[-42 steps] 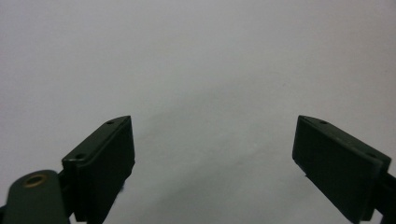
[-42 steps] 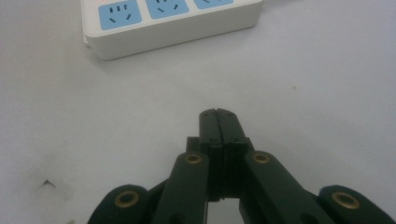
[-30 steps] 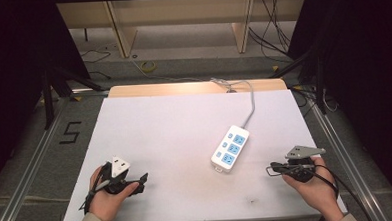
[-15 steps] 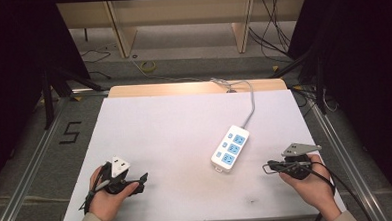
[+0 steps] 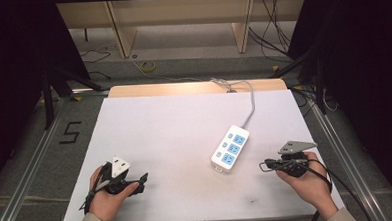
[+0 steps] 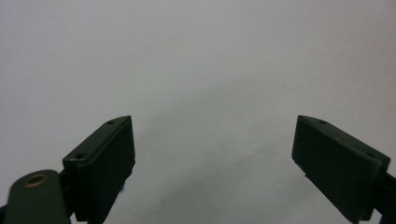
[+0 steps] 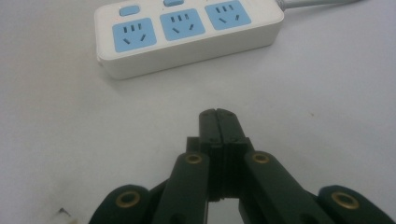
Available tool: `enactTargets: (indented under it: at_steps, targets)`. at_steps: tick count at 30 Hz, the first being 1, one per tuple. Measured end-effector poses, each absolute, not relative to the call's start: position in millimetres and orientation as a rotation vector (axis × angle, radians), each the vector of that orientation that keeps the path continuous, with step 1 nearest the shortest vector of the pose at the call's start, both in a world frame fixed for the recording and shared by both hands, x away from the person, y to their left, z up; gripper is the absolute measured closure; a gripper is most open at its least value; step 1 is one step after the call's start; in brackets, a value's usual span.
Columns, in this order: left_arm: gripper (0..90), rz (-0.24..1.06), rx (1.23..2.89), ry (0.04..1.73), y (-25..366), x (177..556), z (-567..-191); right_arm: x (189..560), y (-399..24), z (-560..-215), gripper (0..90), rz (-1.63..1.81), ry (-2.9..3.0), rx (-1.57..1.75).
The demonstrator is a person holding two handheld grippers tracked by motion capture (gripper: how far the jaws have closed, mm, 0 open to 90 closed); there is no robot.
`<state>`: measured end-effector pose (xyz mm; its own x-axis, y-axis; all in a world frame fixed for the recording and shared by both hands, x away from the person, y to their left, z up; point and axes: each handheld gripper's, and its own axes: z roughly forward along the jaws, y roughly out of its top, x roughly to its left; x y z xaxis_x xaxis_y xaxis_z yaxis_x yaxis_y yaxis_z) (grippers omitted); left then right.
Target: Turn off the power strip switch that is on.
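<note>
Right gripper (closed) near power strip

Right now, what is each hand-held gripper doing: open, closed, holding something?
Left hand-held gripper: open, nothing between its jaws.
Right hand-held gripper: closed, empty, pointing toward the power strip.

Your white, matt rectangular surface stretches away ahead of both claws, its far edge a pale wooden strip lit warmly from above. Beyond that, farther from your claws, you see a grey concrete floor with loose black cables and a small yellow coil of cord, plus two light wooden furniture legs. Black curtains close the room on either side. Outward of your left claw, silver aluminium rails run along the floor beside a black numeral five.
</note>
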<state>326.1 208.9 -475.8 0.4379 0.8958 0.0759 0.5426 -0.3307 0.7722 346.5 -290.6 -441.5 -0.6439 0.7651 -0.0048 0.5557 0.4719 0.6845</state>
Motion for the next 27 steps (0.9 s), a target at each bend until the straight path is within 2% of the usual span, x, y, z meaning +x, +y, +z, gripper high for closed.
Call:
enactTargets:
  at_steps: [27]
  targets:
    - [13.0, 0.669, 2.017, 1.203, 208.3, 326.3, -475.7, 355.0, -277.8, -437.4, 90.0, 0.951, 2.441, 1.093]
